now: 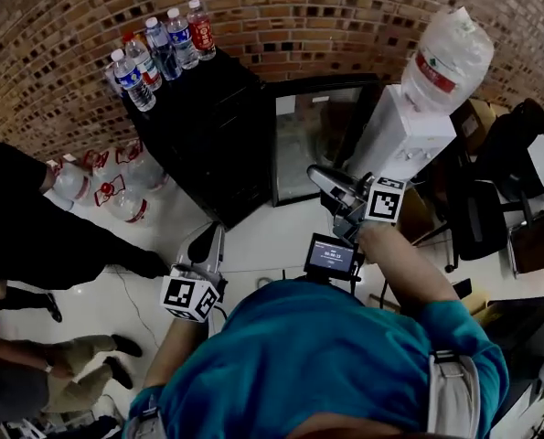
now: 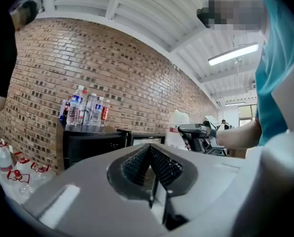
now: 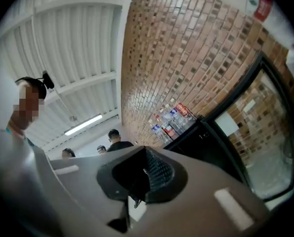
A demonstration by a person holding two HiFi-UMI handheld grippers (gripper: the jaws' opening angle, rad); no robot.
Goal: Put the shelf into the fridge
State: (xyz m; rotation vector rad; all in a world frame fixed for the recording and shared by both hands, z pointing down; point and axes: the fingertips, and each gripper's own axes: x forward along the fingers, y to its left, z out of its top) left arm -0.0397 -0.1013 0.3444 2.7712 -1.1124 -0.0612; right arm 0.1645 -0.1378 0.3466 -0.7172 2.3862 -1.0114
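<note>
Two tongs show in the head view, both held up in front of my blue shirt. The left tongs (image 1: 218, 234) point up toward the fridge (image 1: 208, 126), a black box against the brick wall (image 1: 345, 16), standing on the pale floor (image 1: 253, 245). The right tongs (image 1: 315, 174) reach left, in front of the fridge's glass door (image 1: 313, 140), which stands swung open. Bottles (image 1: 162, 48) stand in a cluster on the fridge top. A white dispenser (image 1: 409, 126) stands just right of the door, and jugs (image 1: 107, 186) lie on the floor at the fridge's left. I cannot tell where the shelf is.

From the left gripper view, the left tongs (image 2: 150, 147) are pressed together at the tips, with nothing pinched. Beyond them I see the fridge (image 2: 92, 144) with the bottles (image 2: 85, 112) on top, and the right tongs (image 2: 189, 130) off to the right.

From the right gripper view, tilted, the right tongs (image 3: 146, 157) are pressed together, with nothing between them. The open door (image 3: 265, 132) fills the right side, and the bottles (image 3: 171, 120) sit against the wall beyond the fridge (image 3: 196, 135).
</note>
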